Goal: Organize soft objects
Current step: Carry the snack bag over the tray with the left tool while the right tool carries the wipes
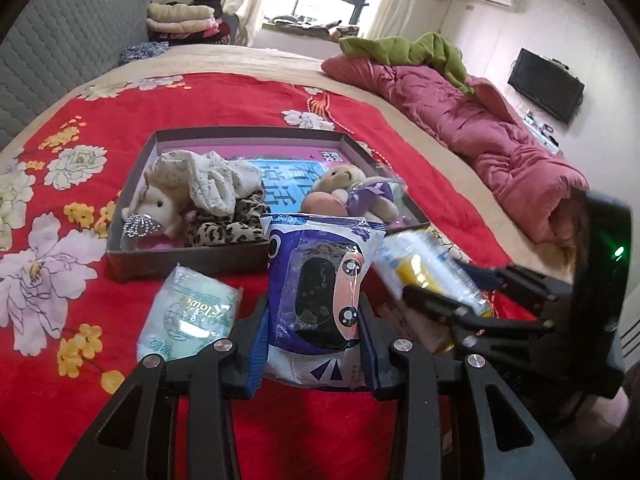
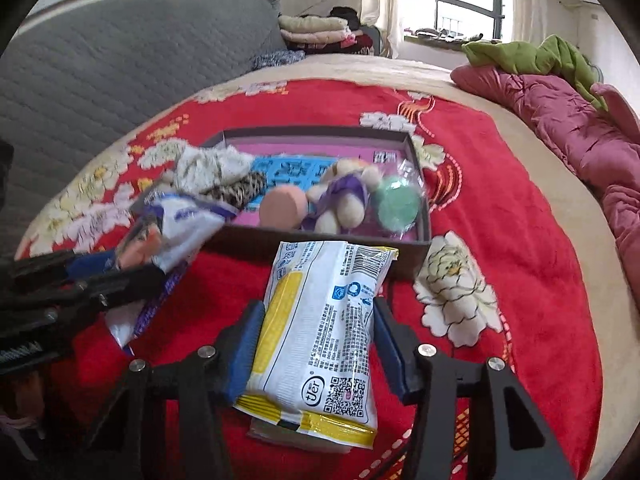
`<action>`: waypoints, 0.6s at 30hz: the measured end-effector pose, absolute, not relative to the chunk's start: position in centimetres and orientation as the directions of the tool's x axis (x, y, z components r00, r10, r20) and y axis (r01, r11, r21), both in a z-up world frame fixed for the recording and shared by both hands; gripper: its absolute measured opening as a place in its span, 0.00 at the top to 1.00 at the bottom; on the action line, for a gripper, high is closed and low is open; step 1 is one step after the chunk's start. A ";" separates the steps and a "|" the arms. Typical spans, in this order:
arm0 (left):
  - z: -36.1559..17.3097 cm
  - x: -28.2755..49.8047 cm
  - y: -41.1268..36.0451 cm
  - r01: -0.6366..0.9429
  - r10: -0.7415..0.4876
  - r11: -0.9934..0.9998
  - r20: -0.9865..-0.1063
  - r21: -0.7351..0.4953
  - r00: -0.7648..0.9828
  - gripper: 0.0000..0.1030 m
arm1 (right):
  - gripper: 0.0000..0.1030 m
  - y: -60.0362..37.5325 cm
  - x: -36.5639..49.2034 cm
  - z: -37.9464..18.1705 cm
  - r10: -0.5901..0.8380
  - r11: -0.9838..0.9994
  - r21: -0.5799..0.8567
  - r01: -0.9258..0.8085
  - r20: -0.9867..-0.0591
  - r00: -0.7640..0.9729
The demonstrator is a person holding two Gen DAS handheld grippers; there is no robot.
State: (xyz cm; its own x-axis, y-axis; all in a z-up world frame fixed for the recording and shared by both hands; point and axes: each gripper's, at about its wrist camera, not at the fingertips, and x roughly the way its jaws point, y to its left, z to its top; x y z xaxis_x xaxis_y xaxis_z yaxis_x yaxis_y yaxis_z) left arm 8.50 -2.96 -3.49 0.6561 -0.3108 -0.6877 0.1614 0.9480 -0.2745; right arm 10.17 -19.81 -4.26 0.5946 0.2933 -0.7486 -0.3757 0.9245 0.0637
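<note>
My left gripper (image 1: 312, 344) is shut on a purple and white wipes pack (image 1: 320, 288), held above the red bedspread just in front of the dark shallow box (image 1: 192, 254). My right gripper (image 2: 318, 336) is shut on a white and yellow tissue pack (image 2: 320, 332), also held in front of the box (image 2: 320, 240). The box holds a plush hedgehog (image 1: 160, 204), a crumpled white cloth (image 1: 216, 180), a leopard-print cloth (image 1: 228, 224), a small teddy bear (image 1: 356, 192), a peach round puff (image 2: 282, 208) and a green ball in wrap (image 2: 396, 206). Each gripper shows in the other's view.
A green and white wipes pack (image 1: 188, 312) lies on the bedspread left of my left gripper. A flat packet (image 2: 280, 434) lies under the tissue pack. A pink quilt (image 1: 480, 136) with a green garment (image 1: 404, 50) lies along the bed's right side. Folded clothes (image 1: 180, 20) are stacked at the far end.
</note>
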 end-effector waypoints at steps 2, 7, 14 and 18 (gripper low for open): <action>-3.4 8.5 -3.0 0.155 -0.300 0.952 -0.697 -0.264 0.652 0.62 | 0.48 -19.9 10.1 -3.6 0.302 0.924 0.072 -0.374 -0.737 0.605; -2.7 8.2 -2.6 0.144 -0.287 0.955 -0.680 -0.261 0.675 0.62 | 0.48 -20.0 10.0 -2.4 0.312 0.925 0.077 -0.372 -0.714 0.627; -1.9 8.0 -1.9 0.122 -0.262 0.961 -0.665 -0.250 0.700 0.62 | 0.48 -20.2 10.2 -1.5 0.306 0.929 0.068 -0.365 -0.696 0.650; -1.3 8.2 -1.3 0.104 -0.236 0.966 -0.649 -0.236 0.723 0.62 | 0.48 -20.1 10.4 -1.1 0.308 0.928 0.065 -0.366 -0.687 0.658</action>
State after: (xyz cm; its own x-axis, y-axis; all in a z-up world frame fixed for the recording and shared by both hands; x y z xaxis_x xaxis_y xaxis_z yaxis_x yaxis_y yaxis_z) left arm 8.17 -1.26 -1.32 0.7234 -0.2364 -0.6487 0.1042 0.9662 -0.2359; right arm 10.36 -20.08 -1.12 0.6582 0.3075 -0.6872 -0.3657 0.9285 0.0652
